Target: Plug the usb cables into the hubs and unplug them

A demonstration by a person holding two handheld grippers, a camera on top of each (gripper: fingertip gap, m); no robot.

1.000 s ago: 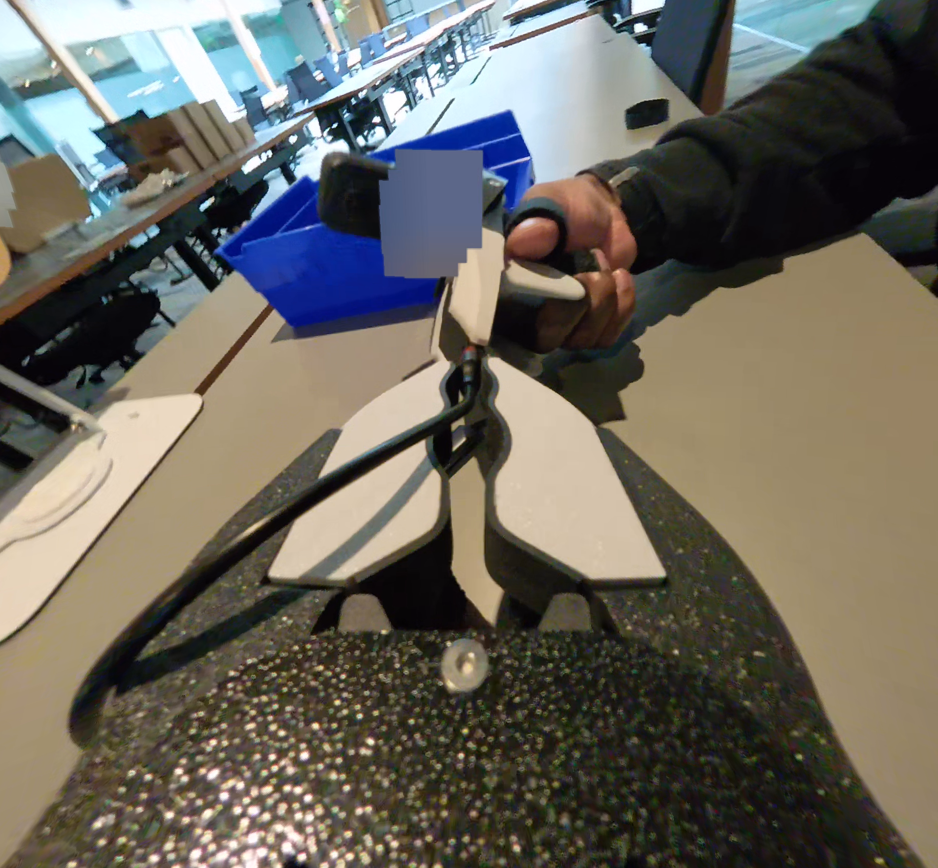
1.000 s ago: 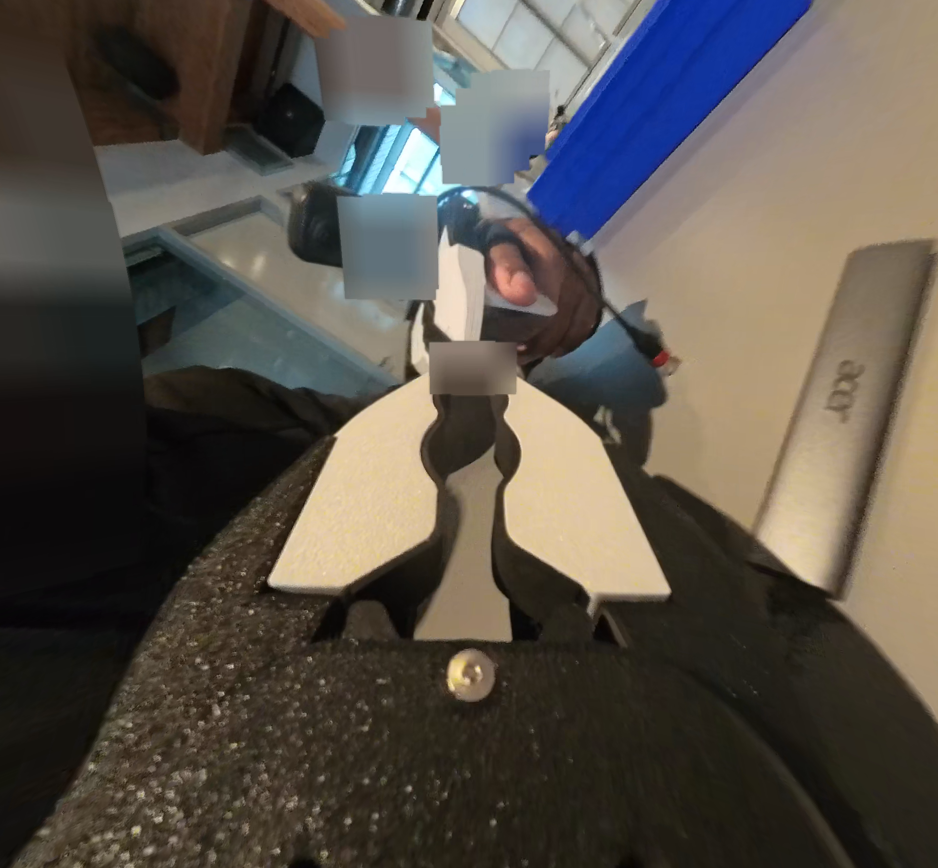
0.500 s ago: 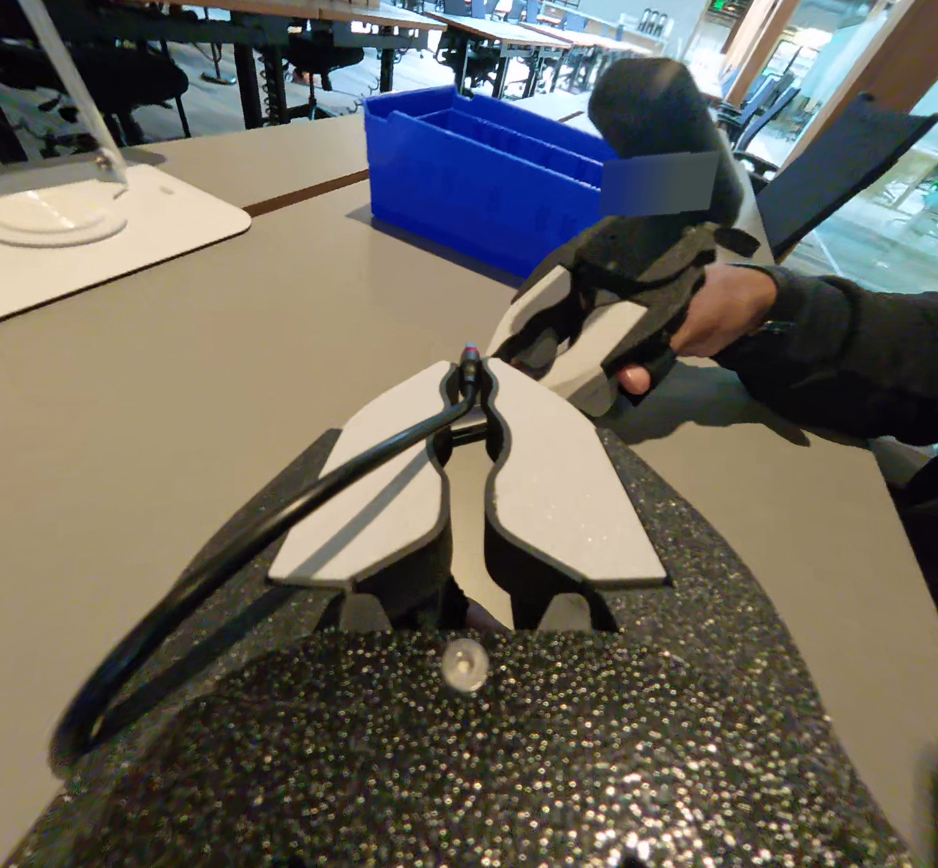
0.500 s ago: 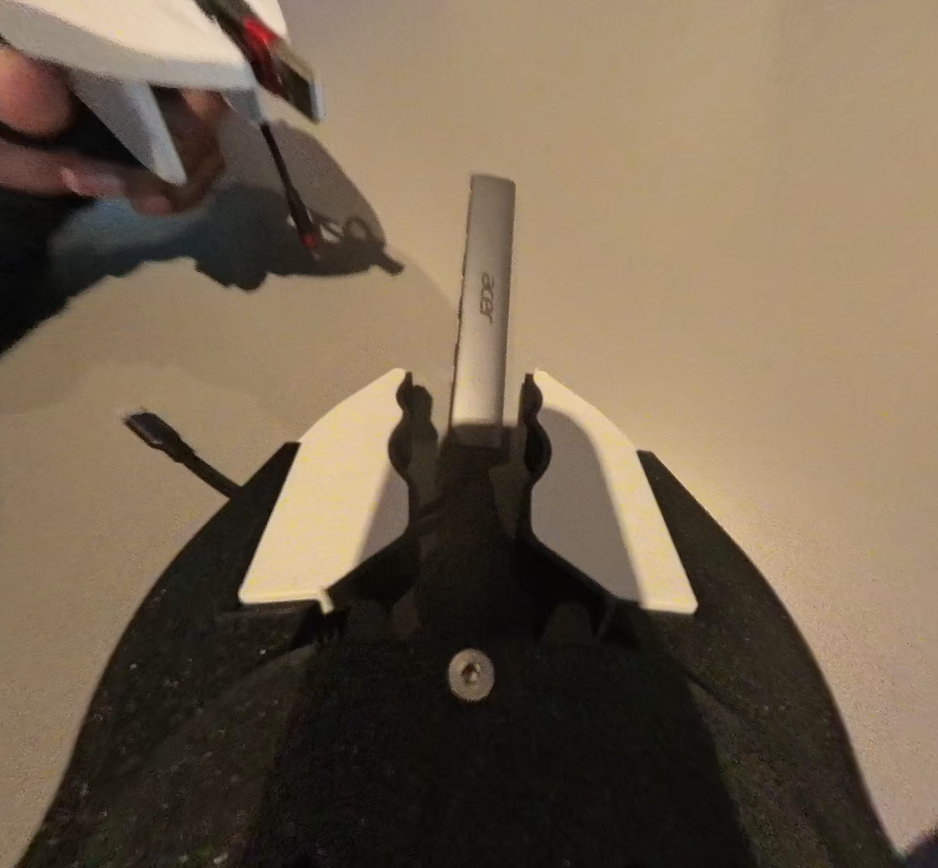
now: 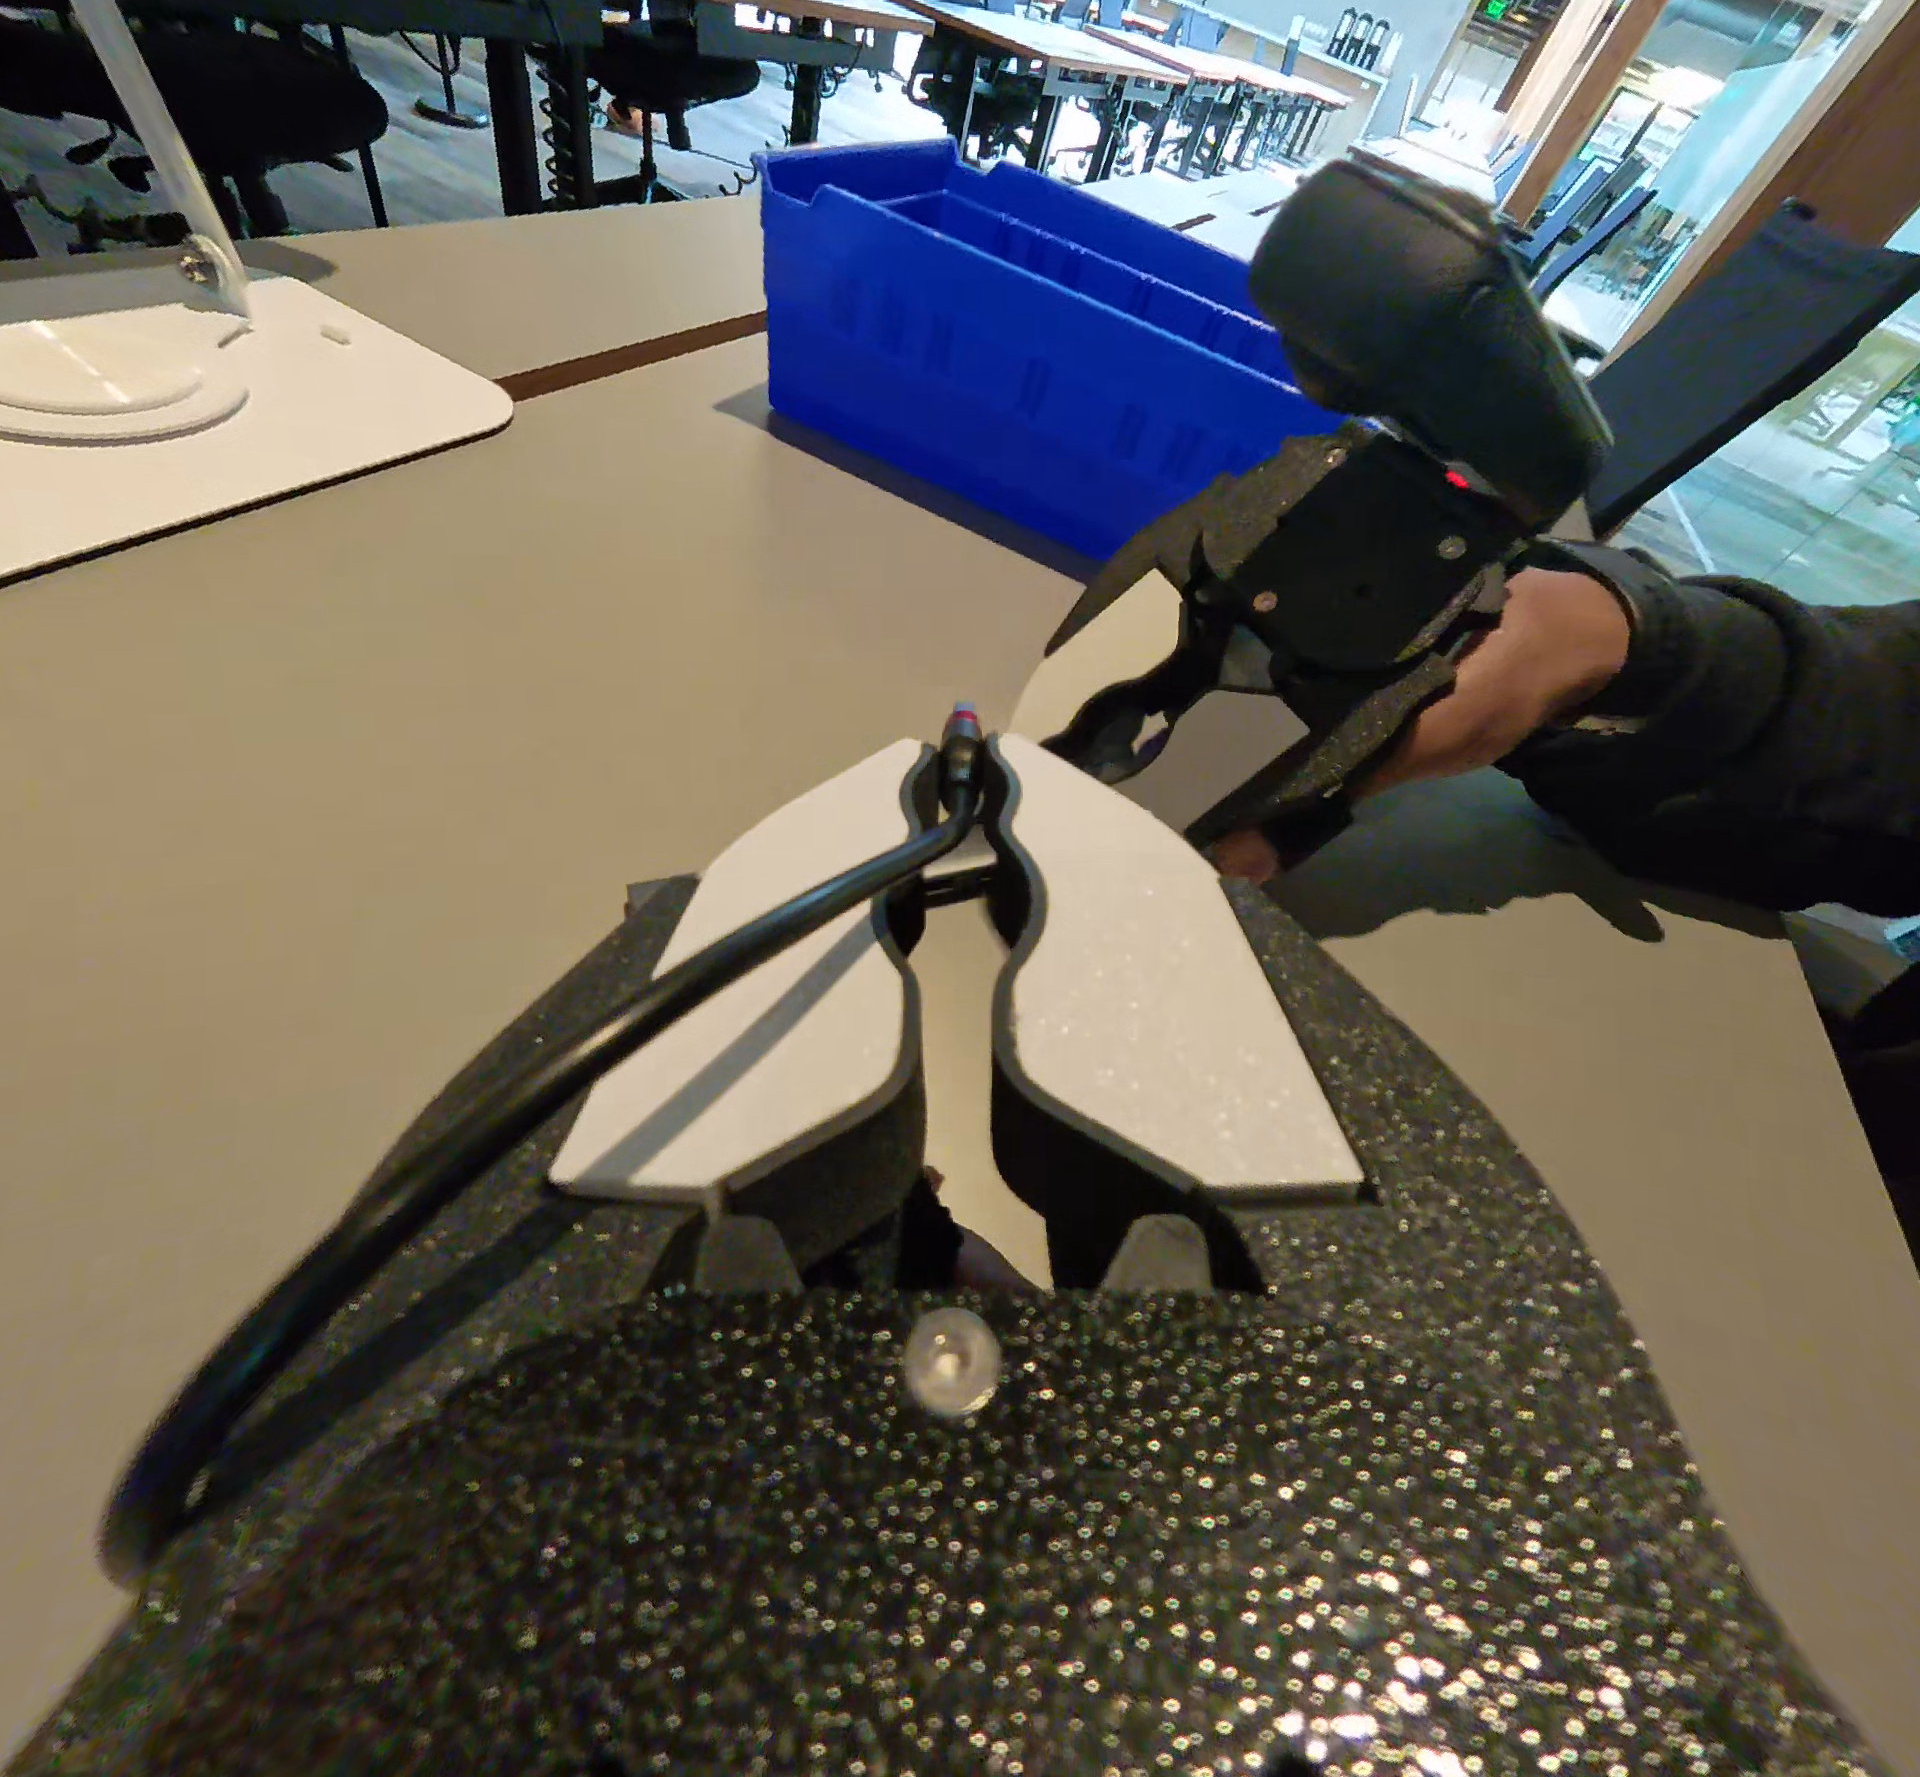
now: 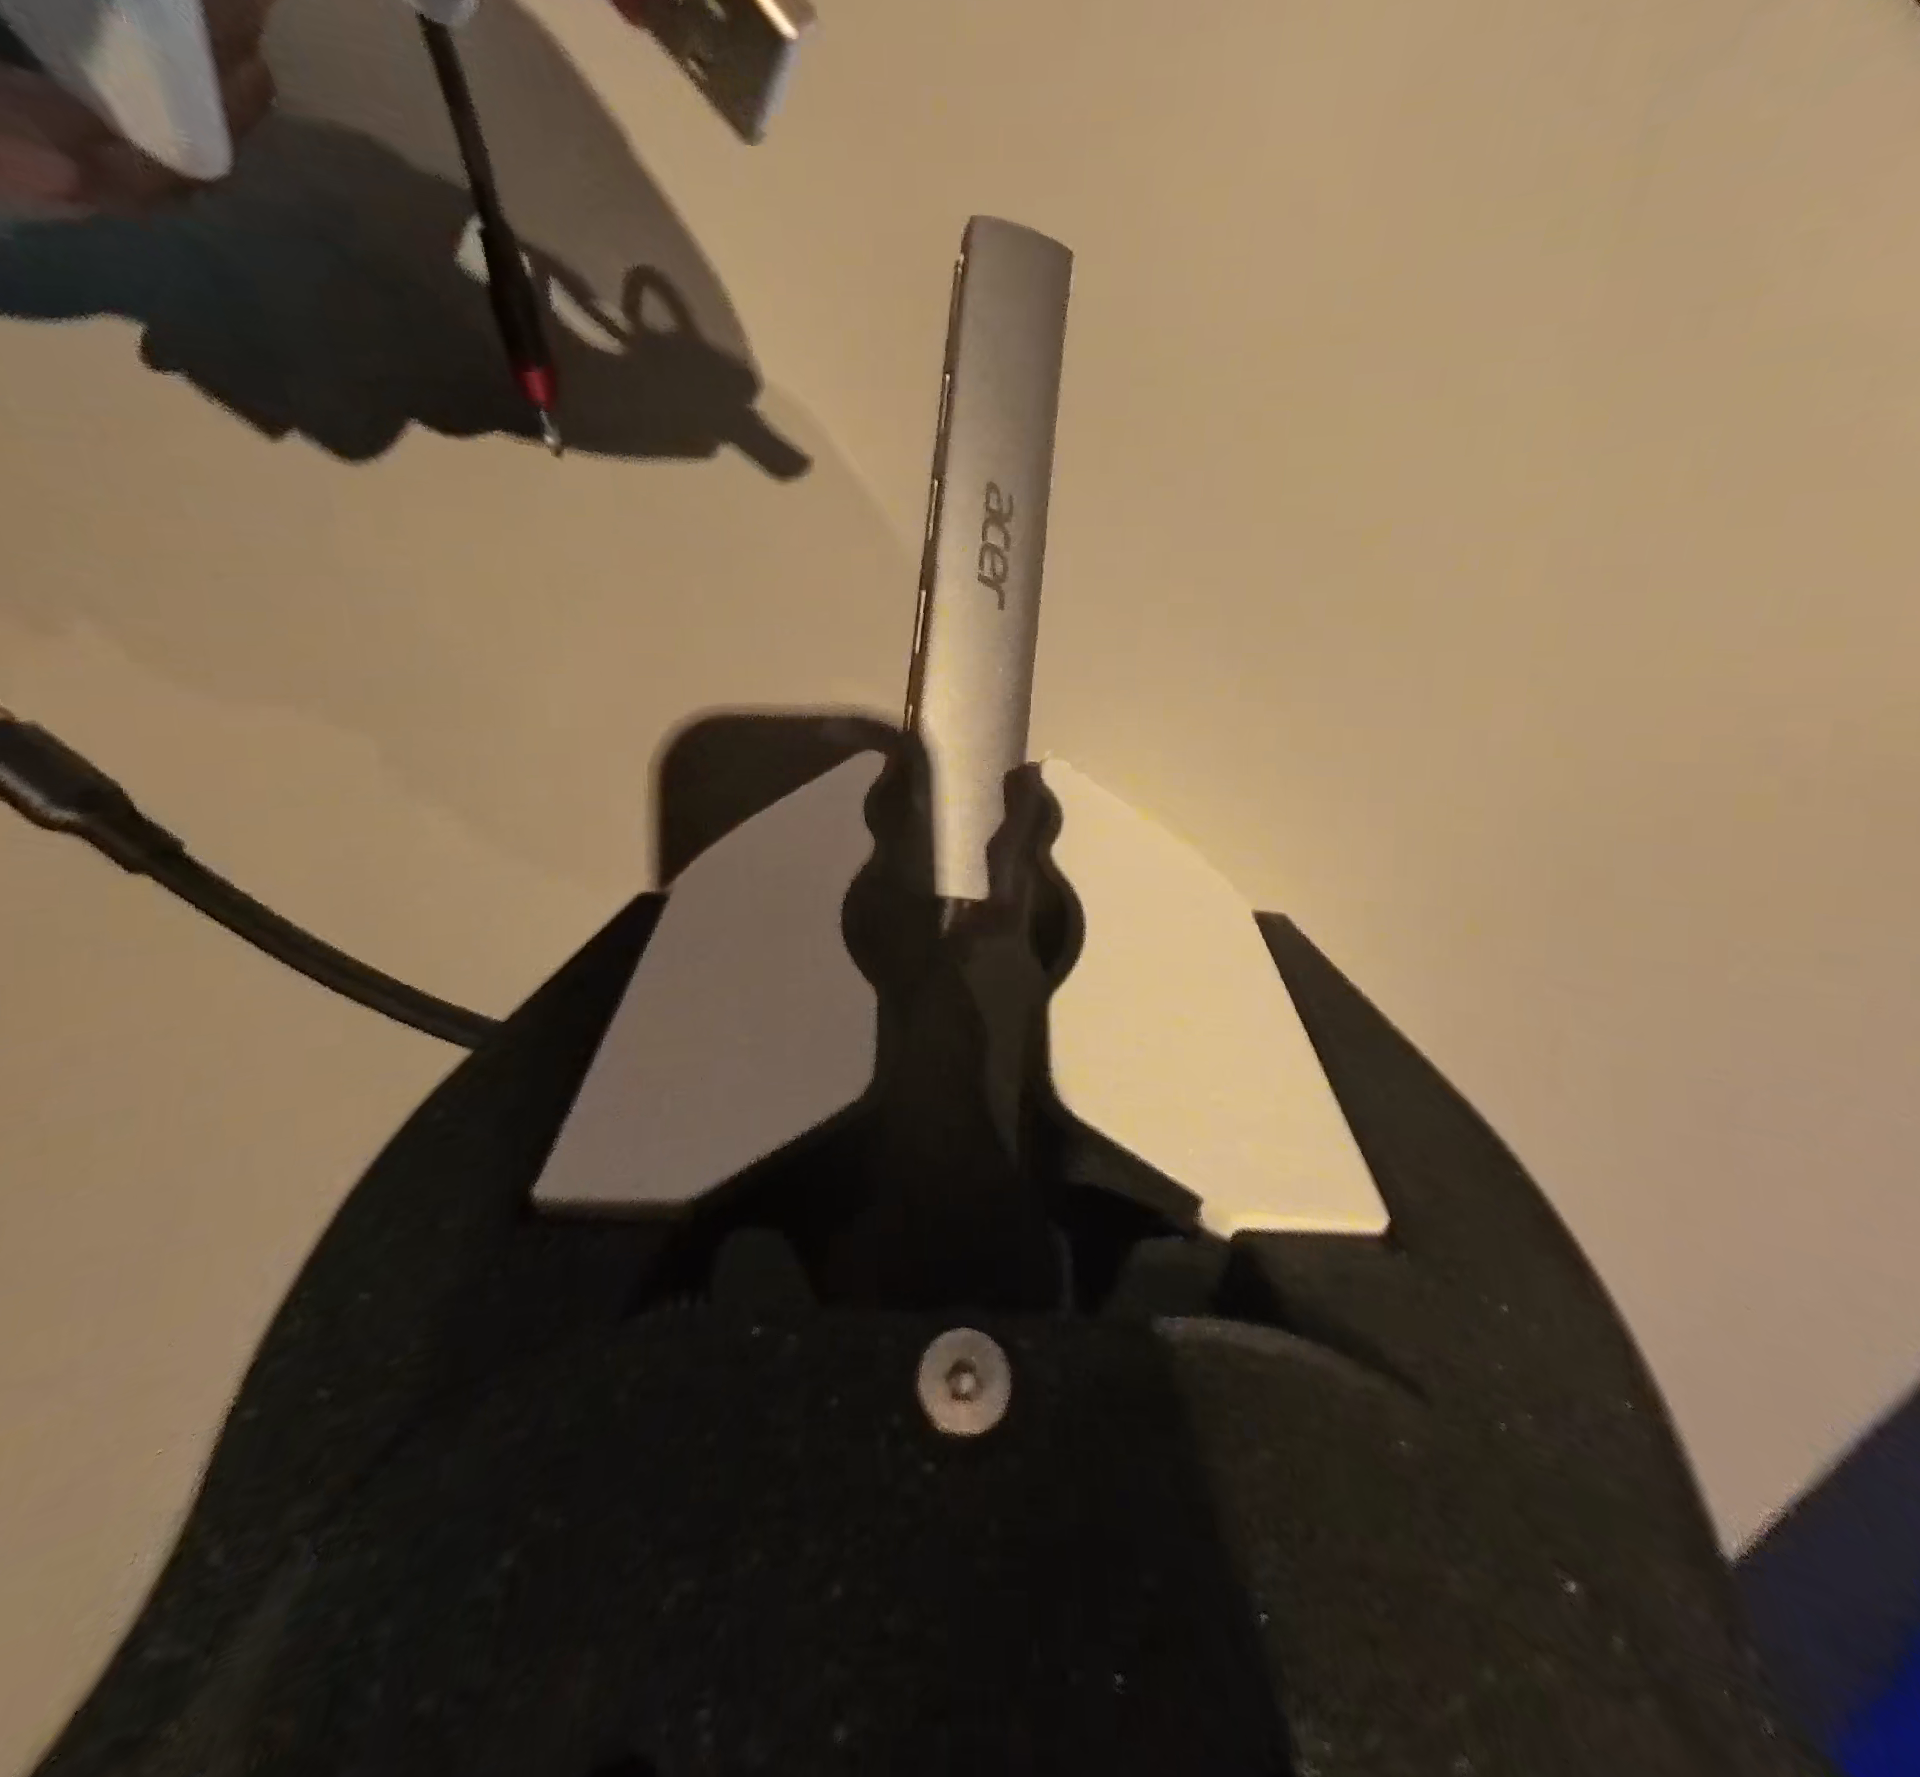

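My left gripper is shut on the black USB cable just behind its plug. The cable loops back to the lower left. In the right wrist view the metal USB plug with a red collar sticks out of the left gripper at the top left, above the table. The cable's other end hangs below it. A slim grey hub lies on the table. My right gripper is shut on the hub's near end. In the left wrist view the right gripper sits just right of my left fingertips.
A blue bin stands on the grey table behind the grippers. A white pad with a clear stand lies at the far left. The hub's own black lead trails off left. A person's hand holds the right gripper. Some 10 cm of space lies between my two pairs of fingers.
The right gripper has swung down onto the table and narrowed its fingers around the hub's near end. The left gripper still holds the cable, and its plug now hangs closer above the hub.
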